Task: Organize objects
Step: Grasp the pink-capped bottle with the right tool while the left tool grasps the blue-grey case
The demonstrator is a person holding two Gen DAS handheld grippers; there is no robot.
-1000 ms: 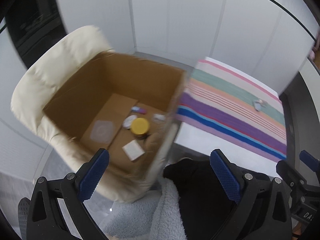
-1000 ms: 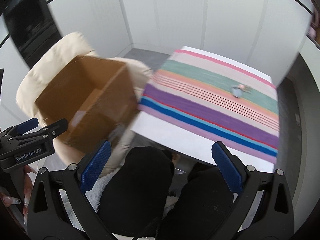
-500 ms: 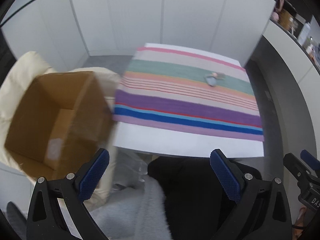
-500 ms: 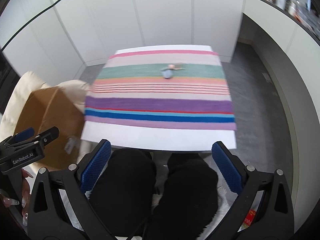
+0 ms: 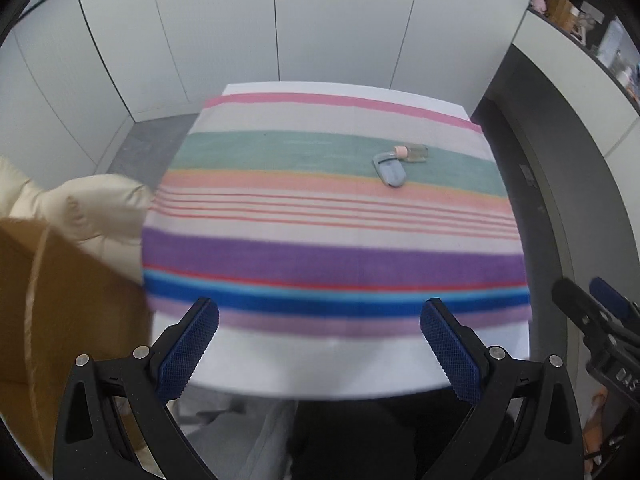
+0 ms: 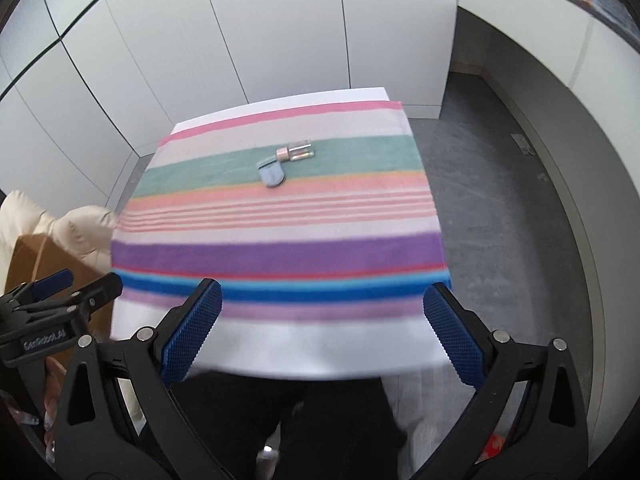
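A small clear bottle with a pink cap and a flat grey-blue object lie touching on the green stripe at the far side of the striped cloth. My left gripper is open and empty above the table's near edge. My right gripper is open and empty, also over the near edge. Both are far from the two objects. The left gripper also shows in the right wrist view.
A brown cardboard box sits on a cream padded chair left of the table. White wall panels stand behind the table. A grey floor and a white counter lie to the right. The person's dark-clothed legs are below.
Both views have swung right, from the box on the chair to the striped table. The box's inside, with several small items, has left view. Both grippers stay open.
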